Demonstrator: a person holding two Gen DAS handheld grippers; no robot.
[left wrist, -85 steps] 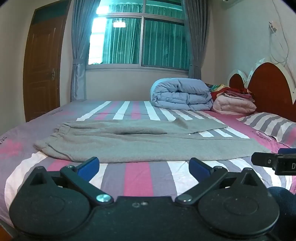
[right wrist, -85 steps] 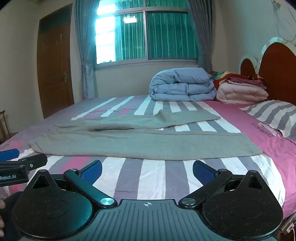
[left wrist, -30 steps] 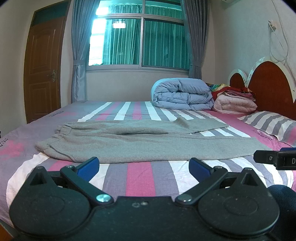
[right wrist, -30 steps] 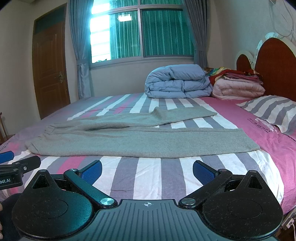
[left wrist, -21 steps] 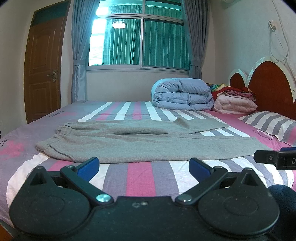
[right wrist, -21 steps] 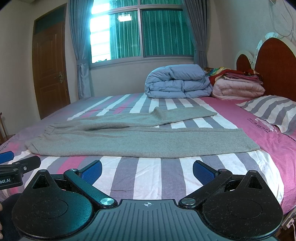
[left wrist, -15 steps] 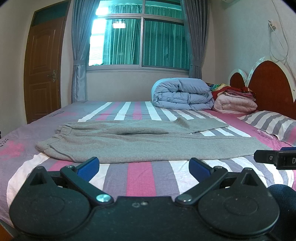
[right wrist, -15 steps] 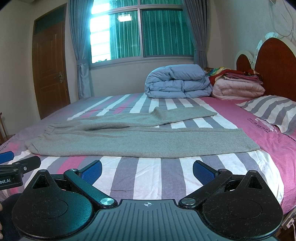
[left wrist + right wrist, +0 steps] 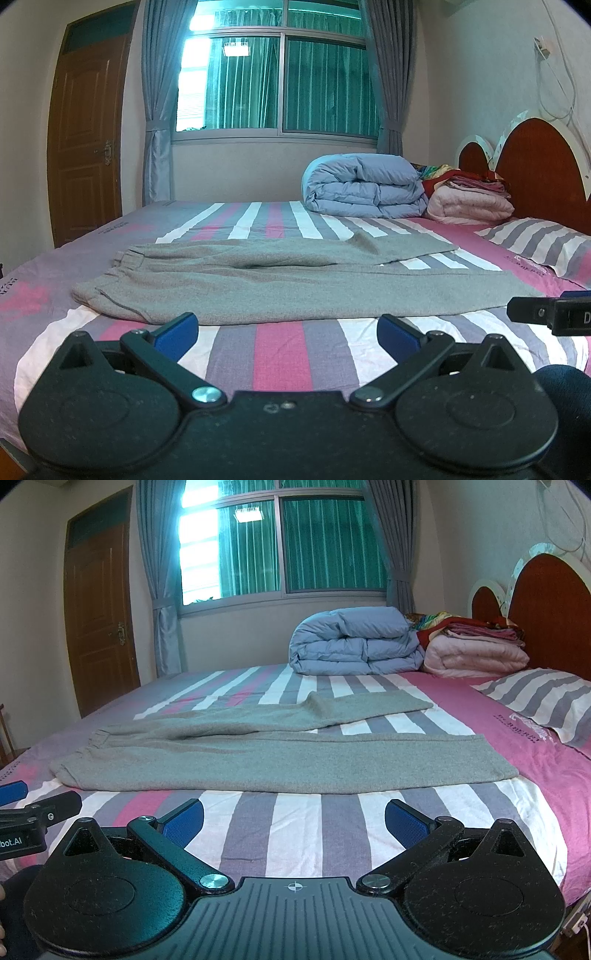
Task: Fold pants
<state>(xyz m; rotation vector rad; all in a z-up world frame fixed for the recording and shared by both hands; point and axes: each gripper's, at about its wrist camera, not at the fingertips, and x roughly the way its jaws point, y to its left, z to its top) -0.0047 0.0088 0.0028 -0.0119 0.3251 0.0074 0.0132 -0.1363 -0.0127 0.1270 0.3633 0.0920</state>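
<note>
Pants (image 9: 295, 291) flat ahead of both spread, empty grippers.

Left gripper (image 9: 288, 330) low over the striped bed (image 9: 280, 350), jaws spread wide, nothing between them. Grey pants (image 9: 295, 284) lie flat just beyond the fingertips, waistband ahead-left, legs running right. Right gripper (image 9: 550, 314) juts in at the right. Folded blue duvet (image 9: 364, 186) far ahead-right.

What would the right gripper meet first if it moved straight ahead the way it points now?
Probably the near edge of the grey pants spread on the bed. The open right gripper hangs over bare striped sheet before them; how high is unclear.
</note>
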